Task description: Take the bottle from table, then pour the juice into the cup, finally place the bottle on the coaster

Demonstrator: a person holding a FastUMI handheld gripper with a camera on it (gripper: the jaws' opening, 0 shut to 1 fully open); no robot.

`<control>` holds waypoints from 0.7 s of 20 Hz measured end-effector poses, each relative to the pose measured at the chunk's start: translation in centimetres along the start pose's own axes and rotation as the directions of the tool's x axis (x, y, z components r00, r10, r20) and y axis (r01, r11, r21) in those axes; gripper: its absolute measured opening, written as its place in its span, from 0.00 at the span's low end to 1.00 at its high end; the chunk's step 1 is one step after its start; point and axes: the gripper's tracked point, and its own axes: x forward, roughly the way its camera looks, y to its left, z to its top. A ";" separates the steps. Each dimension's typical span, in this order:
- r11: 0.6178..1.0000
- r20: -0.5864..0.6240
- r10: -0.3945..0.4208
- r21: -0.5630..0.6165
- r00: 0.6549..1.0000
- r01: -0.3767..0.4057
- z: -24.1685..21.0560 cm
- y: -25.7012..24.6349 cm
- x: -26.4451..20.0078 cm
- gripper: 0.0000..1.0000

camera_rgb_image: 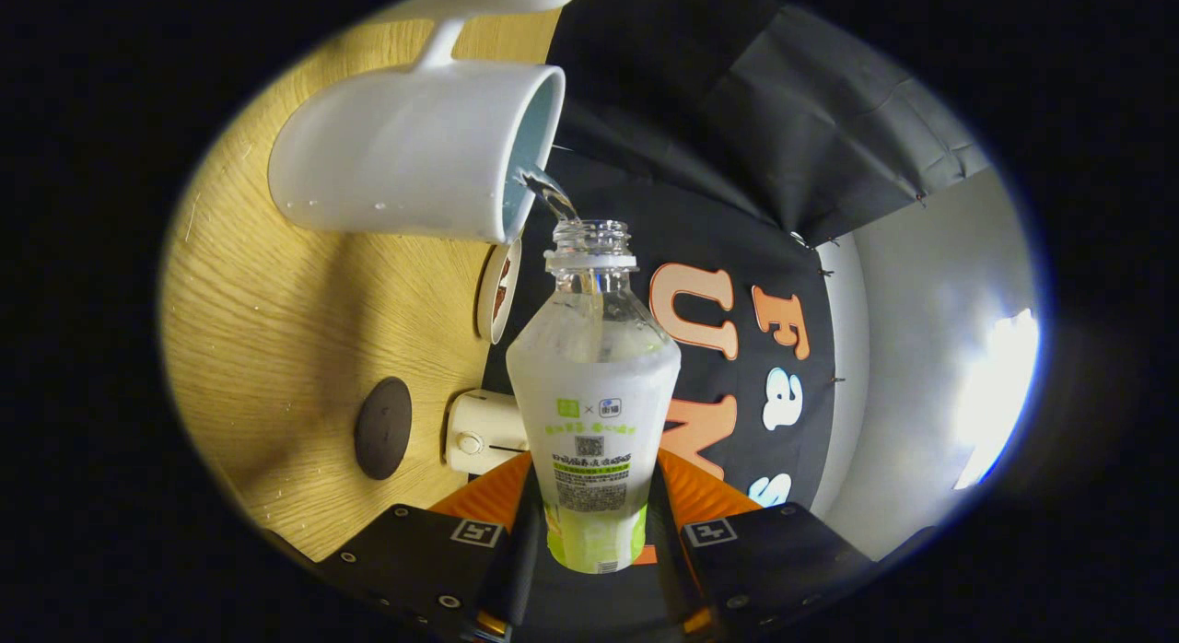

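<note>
The wide wooden table with pale yellow grain (276, 330) is the biggest thing here. The camera is tipped over on its side, so the table top stands like a wall next to the fingers.

The next biggest is the white mug with a pale blue inside (414, 155). It stands on the table, with its handle on the side away from the gripper. Its open mouth faces the top of the bottle.

Then comes the clear plastic bottle with a white and green label (592, 394). It sits right between the two fingers of the gripper (594, 532). Both fingers press on its lower part, one on each side, so the tongs are closed tight on the bottle. The cap is off. The open neck reaches almost to the rim of the mug. A thin stream of clear juice (550, 193) runs from the bottle's neck into the mug. Some juice is inside the bottle too, under the neck.

A small cream-white box with a round knob (484, 431) stands on the table, close beside the bottle's label.

A dark brown round coaster (383, 428) lies flat on the table, near the box and well apart from the mug.

A small round white dish with something brown in it (498, 291) rests on the table just past the mug.
</note>
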 end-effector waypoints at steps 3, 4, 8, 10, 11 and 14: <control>1.000 0.012 -0.010 -0.022 1.000 0.010 0.1 -0.2 0.1 0.56; 0.999 0.014 -0.015 -0.030 1.000 0.015 0.2 -0.4 0.1 0.57; 0.998 0.025 -0.025 -0.057 0.999 0.027 0.3 -0.7 0.3 0.57; 0.997 0.031 -0.034 -0.067 0.999 0.036 0.4 -1.0 0.2 0.57; 0.997 0.035 -0.036 -0.073 0.999 0.039 0.4 -1.0 0.2 0.57; 0.994 0.049 -0.053 -0.095 0.997 0.057 0.7 -1.3 0.1 0.57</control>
